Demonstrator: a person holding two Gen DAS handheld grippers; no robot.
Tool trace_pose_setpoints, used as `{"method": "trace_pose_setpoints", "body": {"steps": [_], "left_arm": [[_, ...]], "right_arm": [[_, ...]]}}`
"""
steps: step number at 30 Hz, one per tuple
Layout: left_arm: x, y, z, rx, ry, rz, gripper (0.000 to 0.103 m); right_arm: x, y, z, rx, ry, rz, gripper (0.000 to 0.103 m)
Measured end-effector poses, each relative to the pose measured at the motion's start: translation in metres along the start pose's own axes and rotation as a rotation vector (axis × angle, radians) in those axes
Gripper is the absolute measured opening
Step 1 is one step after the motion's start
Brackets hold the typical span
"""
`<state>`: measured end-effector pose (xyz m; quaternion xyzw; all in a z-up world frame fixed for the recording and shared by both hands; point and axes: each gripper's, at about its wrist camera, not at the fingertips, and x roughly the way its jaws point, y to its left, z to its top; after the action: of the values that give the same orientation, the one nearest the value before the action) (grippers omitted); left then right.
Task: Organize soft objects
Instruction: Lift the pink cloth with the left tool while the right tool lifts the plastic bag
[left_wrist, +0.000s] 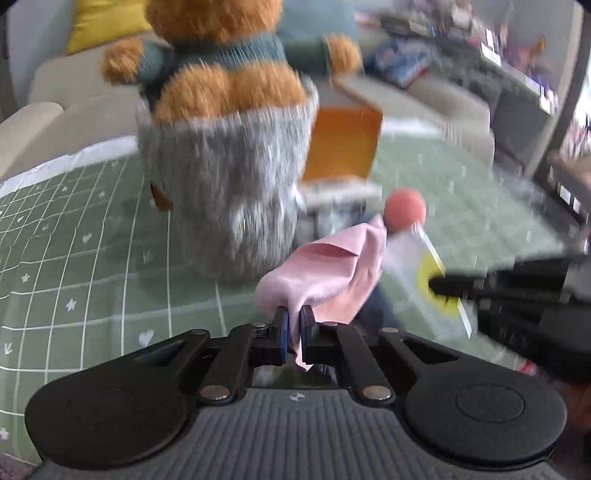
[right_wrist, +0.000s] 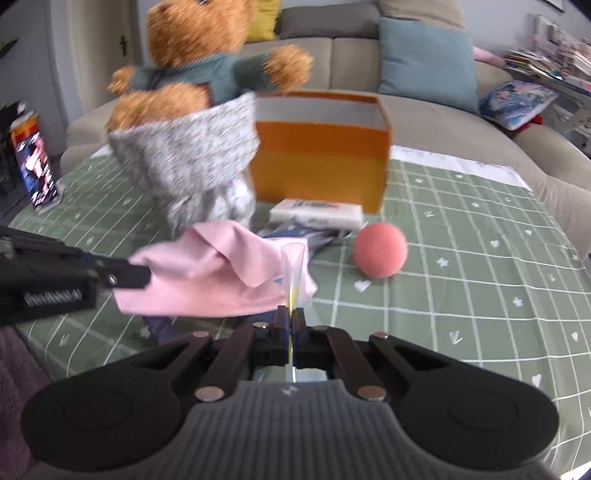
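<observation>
pink cloth (right_wrist: 218, 273): soft, matt fabric
teddy bear (right_wrist: 199, 59): shaggy plush, knitted sweater
grey basket (left_wrist: 225, 192): fuzzy knit
ball (right_wrist: 380, 249): matt foam-like
orange box (right_wrist: 321, 162): smooth card
bag (left_wrist: 424, 280): clear glossy plastic
tablecloth (right_wrist: 461, 258): matt woven

left gripper (left_wrist: 294, 318) and right gripper (right_wrist: 291, 320), fingers (right_wrist: 282, 322) pinched nearly together

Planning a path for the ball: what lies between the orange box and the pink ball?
In the right wrist view, a white flat packet lies between the orange box and the pink ball.
</observation>
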<state>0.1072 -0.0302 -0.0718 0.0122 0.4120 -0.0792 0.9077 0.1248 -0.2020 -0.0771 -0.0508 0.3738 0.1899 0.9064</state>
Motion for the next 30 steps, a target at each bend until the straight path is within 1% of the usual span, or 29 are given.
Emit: {"method": "trace_pose_setpoints", "body": {"steps": [1,2,3,4,5,7,10,13,15,16,17,19,25,26,27,28,29,30], "left_arm": [[0.000,-0.002,-0.002,0.026,0.002,0.013,0.013],[0.001,-0.004,-0.002,0.053,0.004,0.022,0.026],[0.001,-0.006,-0.002,0.085,0.007,0.025,0.044],[0.000,-0.009,-0.001,0.120,0.001,0.032,0.051],[-0.001,-0.012,-0.002,0.156,-0.014,0.034,0.056],[-0.001,-0.017,-0.003,0.225,-0.034,0.021,0.057],[0.008,-0.028,-0.002,0.321,-0.035,-0.031,0.059],[0.021,-0.040,-0.007,0.405,-0.034,-0.035,0.059],[0.026,-0.049,-0.010,0.453,-0.042,-0.047,0.057],[0.030,-0.053,-0.010,0.472,-0.041,-0.054,0.054],[0.033,-0.057,-0.011,0.484,-0.047,-0.054,0.047],[0.038,-0.062,-0.011,0.501,-0.056,-0.062,0.046],[0.060,-0.058,-0.005,0.457,-0.024,-0.071,0.042],[0.062,-0.057,-0.005,0.451,-0.021,-0.074,0.037],[0.065,-0.057,-0.005,0.447,-0.017,-0.076,0.030],[0.067,-0.056,-0.004,0.442,-0.012,-0.078,0.026],[0.068,-0.054,-0.003,0.427,-0.016,-0.088,0.017],[0.069,-0.052,-0.002,0.409,-0.012,-0.092,0.006]], "right_arm": [[0.000,0.003,-0.001,-0.011,0.004,0.002,0.000],[0.001,0.004,-0.002,-0.019,0.006,0.003,0.000],[0.001,0.005,-0.002,-0.021,0.006,0.001,0.000],[0.001,0.005,-0.002,-0.018,0.006,0.001,0.000],[0.001,0.004,-0.001,-0.010,0.007,0.003,0.000],[0.002,0.000,-0.001,0.010,0.009,0.010,0.000],[0.005,-0.006,0.000,0.047,0.019,0.025,0.000],[0.006,-0.015,0.001,0.098,0.018,0.027,0.000],[0.008,-0.021,0.001,0.130,0.023,0.032,0.000],[0.010,-0.023,0.000,0.141,0.028,0.034,0.000],[0.012,-0.024,0.000,0.147,0.033,0.037,0.000],[0.016,-0.023,-0.001,0.146,0.041,0.047,0.000],[0.025,-0.023,-0.001,0.148,0.065,0.061,0.000],[0.026,-0.023,-0.001,0.149,0.067,0.063,0.000],[0.027,-0.023,-0.001,0.149,0.071,0.065,0.000],[0.028,-0.022,-0.001,0.148,0.075,0.068,0.000],[0.029,-0.022,-0.001,0.146,0.079,0.069,0.000],[0.030,-0.021,-0.001,0.141,0.090,0.069,0.000]]}}
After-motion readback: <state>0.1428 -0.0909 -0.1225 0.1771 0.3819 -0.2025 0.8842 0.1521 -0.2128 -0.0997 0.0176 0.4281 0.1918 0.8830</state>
